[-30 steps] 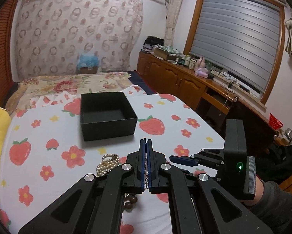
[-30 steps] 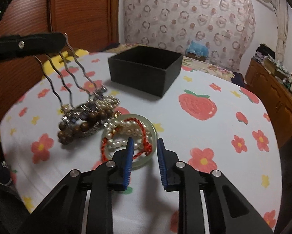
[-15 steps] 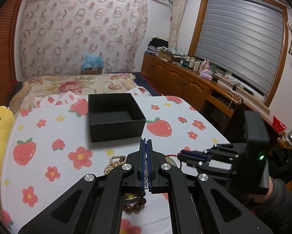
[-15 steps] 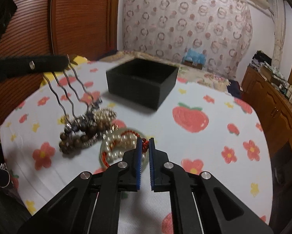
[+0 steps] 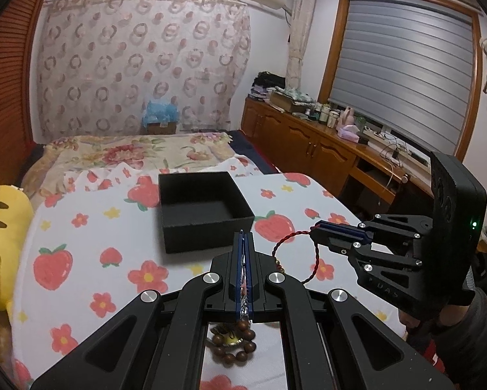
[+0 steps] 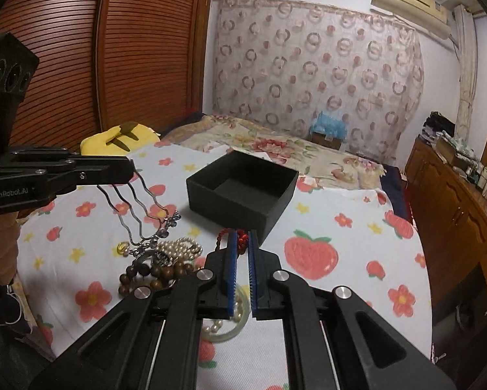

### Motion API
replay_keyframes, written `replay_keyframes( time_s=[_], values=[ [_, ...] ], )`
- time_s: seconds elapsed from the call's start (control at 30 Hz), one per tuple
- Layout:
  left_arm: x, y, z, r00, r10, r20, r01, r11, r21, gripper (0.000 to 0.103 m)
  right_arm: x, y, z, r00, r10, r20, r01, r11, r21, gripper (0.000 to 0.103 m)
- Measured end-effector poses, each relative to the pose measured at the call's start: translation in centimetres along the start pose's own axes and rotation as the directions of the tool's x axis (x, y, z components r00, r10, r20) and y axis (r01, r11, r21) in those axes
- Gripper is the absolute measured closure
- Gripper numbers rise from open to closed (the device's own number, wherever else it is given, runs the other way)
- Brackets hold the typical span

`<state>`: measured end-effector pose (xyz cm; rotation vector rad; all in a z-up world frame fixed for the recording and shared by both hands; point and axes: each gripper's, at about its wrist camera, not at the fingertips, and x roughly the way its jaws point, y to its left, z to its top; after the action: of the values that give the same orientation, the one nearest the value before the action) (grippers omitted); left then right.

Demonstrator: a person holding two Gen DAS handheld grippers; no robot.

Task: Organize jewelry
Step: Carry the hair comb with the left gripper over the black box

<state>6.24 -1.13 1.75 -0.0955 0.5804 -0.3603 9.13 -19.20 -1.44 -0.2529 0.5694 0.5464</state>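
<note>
The left gripper (image 5: 243, 243) is closed, its blue pads pressed together on the silver hair comb (image 6: 139, 204). In the right wrist view the comb hangs from the left gripper (image 6: 126, 170) with its wavy prongs clamped at the top and its decorated end low, at or just above the jewelry pile; contact with the pile cannot be confirmed.

The right gripper (image 6: 240, 243) is nearly closed on the red cord bracelet (image 5: 295, 253). In the left wrist view the cord runs out from between the right gripper (image 5: 315, 229) pads and hangs as a loop clear of the tablecloth (image 5: 90, 234). In the right wrist view only a short red section with red beads shows between the pads, a narrow gap remaining on either side.

The remaining jewelry lies on the strawberry-print tablecloth, below and between the two grippers:
- pearl strand (image 6: 178, 247) — heaped beside the comb's lower end;
- brown wooden bead bracelet (image 6: 155, 274) — touching the pearls on the near side;
- pale green bangle (image 6: 233, 331) — partly hidden under the right gripper, with a few pearls inside its ring.

The black box (image 6: 243, 188) stands open on the tablecloth beyond the pile, apart from it. Its visible interior shows only a dark floor.
</note>
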Motion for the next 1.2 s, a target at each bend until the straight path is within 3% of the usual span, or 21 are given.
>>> replay_keyframes(
  time_s=[0.37, 0.53, 0.77, 0.93, 1.2],
  values=[
    [1.8, 2.3, 3.1, 0.999, 0.041, 0.026, -0.041, 0.999, 0.019, 0.102, 5.1, -2.0, 3.7, 1.0, -0.013, 0.009, 0.013, 1.0, 0.017, 0.096],
    [3.6, 3.5, 5.2, 0.998, 0.053, 0.029, -0.054, 0.999, 0.01, 0.102, 5.6, -3.1, 5.2, 0.999, -0.036, 0.032, 0.035, 0.999, 0.024, 0.096],
    [7.4, 4.1, 7.8, 0.998, 0.053, 0.028, -0.053, 0.999, -0.009, 0.102, 5.7, -4.7, 5.4, 0.997, -0.064, 0.031, 0.063, 0.998, 0.022, 0.096],
    [11.7, 4.0, 8.2, 0.998, 0.052, -0.02, -0.052, 0.998, -0.02, 0.102, 5.6, -5.6, 4.9, 0.997, -0.078, 0.025, 0.077, 0.996, 0.032, 0.095],
    [16.8, 4.8, 7.1, 0.992, -0.057, -0.117, 0.041, 0.99, -0.138, 0.102, 5.9, -6.5, 3.9, 0.996, -0.092, 0.005, 0.092, 0.995, 0.039, 0.095]
  ],
)
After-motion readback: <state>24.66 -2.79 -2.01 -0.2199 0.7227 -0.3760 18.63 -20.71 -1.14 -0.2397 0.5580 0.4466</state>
